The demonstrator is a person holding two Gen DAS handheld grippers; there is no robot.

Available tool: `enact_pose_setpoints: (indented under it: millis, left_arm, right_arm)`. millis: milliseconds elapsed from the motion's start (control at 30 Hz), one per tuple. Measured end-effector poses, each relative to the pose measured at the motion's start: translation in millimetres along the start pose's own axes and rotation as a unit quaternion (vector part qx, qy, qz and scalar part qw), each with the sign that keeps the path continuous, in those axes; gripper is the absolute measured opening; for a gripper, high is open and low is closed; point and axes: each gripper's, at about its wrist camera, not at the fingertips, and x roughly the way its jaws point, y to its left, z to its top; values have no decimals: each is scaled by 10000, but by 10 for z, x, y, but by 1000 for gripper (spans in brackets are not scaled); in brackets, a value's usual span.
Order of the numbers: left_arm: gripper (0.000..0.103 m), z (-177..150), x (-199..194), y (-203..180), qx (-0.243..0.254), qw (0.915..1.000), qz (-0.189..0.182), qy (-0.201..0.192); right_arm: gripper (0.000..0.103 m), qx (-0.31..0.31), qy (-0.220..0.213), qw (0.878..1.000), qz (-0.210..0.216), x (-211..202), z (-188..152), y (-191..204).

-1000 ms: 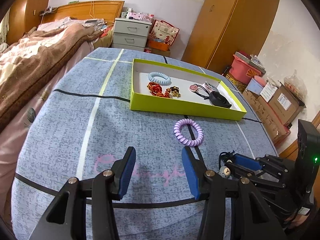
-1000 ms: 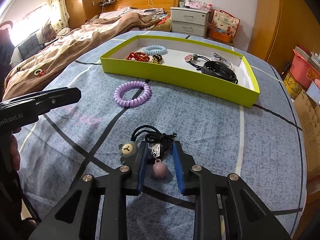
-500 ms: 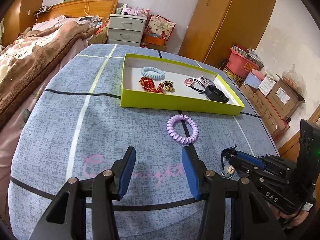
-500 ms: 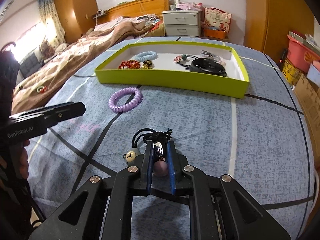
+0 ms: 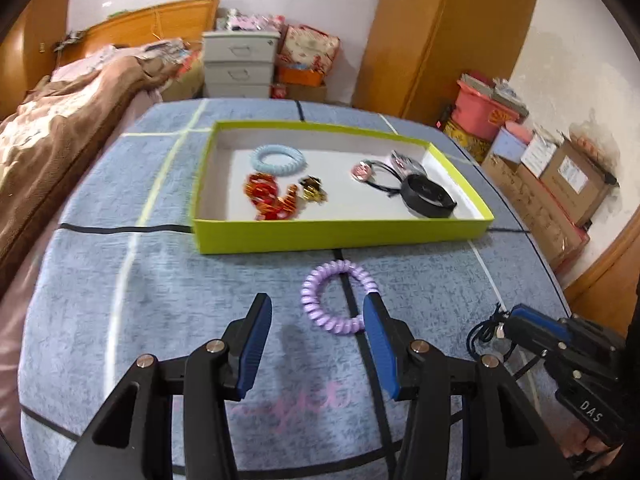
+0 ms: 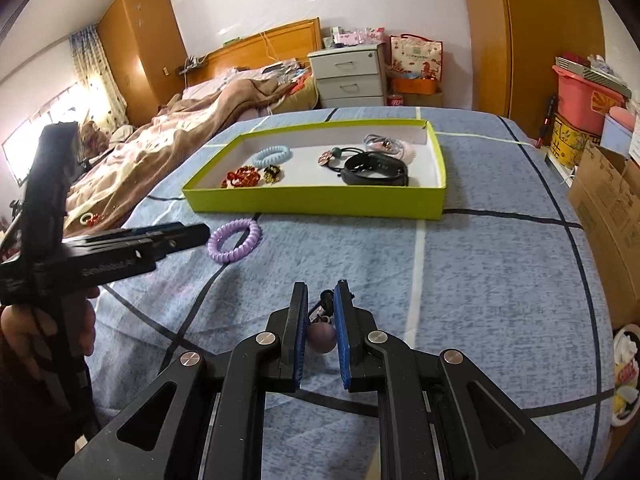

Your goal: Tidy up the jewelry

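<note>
The right gripper [image 6: 321, 304] is clamped on a black cord bracelet [image 6: 320, 330], its mauve bead between the pads. The left gripper [image 5: 316, 318] hangs with jaws wide apart and empty over the blue table [image 5: 160, 280], beside a purple spiral hair tie [image 5: 338, 296]. Beyond lies a lime-green tray [image 5: 340, 234] holding a light blue hair tie [image 5: 278, 158], red beads [image 5: 270, 196] and a black band [image 5: 428, 200].

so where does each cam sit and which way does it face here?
Left wrist: on the left hand-held gripper, looking forward and down at the purple coil hair tie and green tray; its open fingers show, the right hand-held gripper at right.
Right wrist: on the right hand-held gripper, shut on a corded charm; left hand-held gripper and a hand show at left.
Shared: tray, hair tie, blue cloth.
</note>
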Motion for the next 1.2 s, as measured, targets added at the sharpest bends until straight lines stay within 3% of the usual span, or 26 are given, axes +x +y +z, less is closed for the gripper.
enact_pose_setpoints:
  millis: [167, 433, 633, 900, 1200]
  left_arm:
    - [48, 29, 142, -76, 188, 9992, 329, 137]
    - [25, 8, 232, -133, 352, 9975, 573, 234]
    - [14, 16, 247, -149, 409, 9966, 688, 218]
    - [10, 42, 112, -123, 280, 9991, 329, 1]
    - [10, 86, -13, -113, 229, 9994, 181, -173]
  right_arm:
    - [14, 94, -59, 9999, 33, -19, 30, -101]
    - [14, 254, -133, 9995, 153, -32, 69, -239]
    - [14, 286, -186, 9992, 184, -57, 94, -276]
    - [14, 282, -230, 9992, 150, -79, 111, -289]
    - [14, 280, -247, 9992, 110, -99, 114, -261]
